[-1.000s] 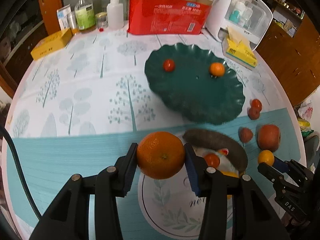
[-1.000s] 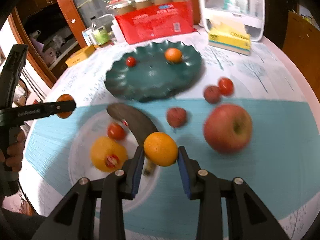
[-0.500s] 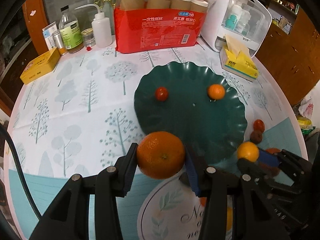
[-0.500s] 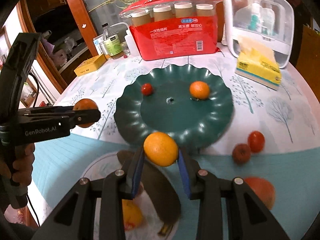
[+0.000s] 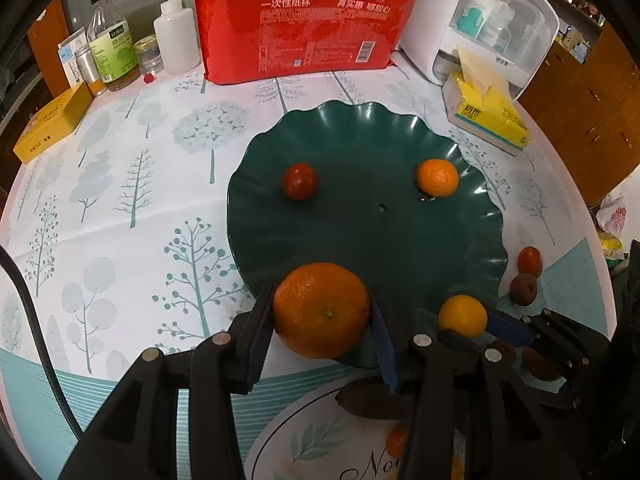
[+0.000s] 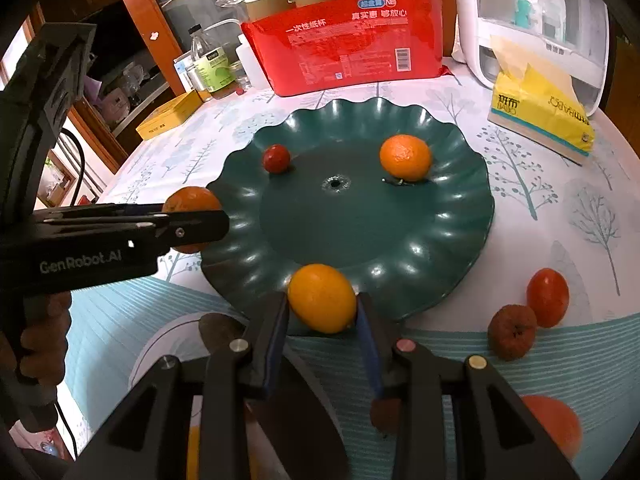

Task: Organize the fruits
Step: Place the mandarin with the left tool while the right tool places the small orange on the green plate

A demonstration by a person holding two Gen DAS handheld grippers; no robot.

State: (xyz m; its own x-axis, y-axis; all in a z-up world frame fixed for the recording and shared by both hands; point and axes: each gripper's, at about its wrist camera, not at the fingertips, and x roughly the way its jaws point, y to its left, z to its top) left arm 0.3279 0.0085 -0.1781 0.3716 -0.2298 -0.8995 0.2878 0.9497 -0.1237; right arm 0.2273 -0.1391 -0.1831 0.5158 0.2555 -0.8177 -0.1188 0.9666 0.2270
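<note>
My left gripper point(image 5: 320, 322) is shut on a large orange point(image 5: 321, 310) and holds it over the near rim of the dark green scalloped plate point(image 5: 400, 136). My right gripper point(image 6: 322, 322) is shut on a smaller yellow-orange citrus point(image 6: 322, 297) at the plate's point(image 6: 460, 232) near edge; that citrus also shows in the left wrist view point(image 5: 462, 316). On the plate lie a small red tomato point(image 6: 276, 158) and a mandarin point(image 6: 405, 157). The left gripper with its orange point(image 6: 188, 200) shows at the left of the right wrist view.
A red tomato point(image 6: 548, 298) and a brown wrinkled fruit point(image 6: 512, 332) lie on the cloth right of the plate. A dark overripe banana point(image 6: 296, 412) lies on a white plate below. A red cup pack point(image 6: 340, 52), yellow tissue box point(image 6: 540, 116), bottles point(image 5: 114, 48) and white appliance point(image 5: 492, 20) line the back.
Both grippers have moved forward with their fruit, from over the white plate to the near rim of the green plate. Both stay shut.
</note>
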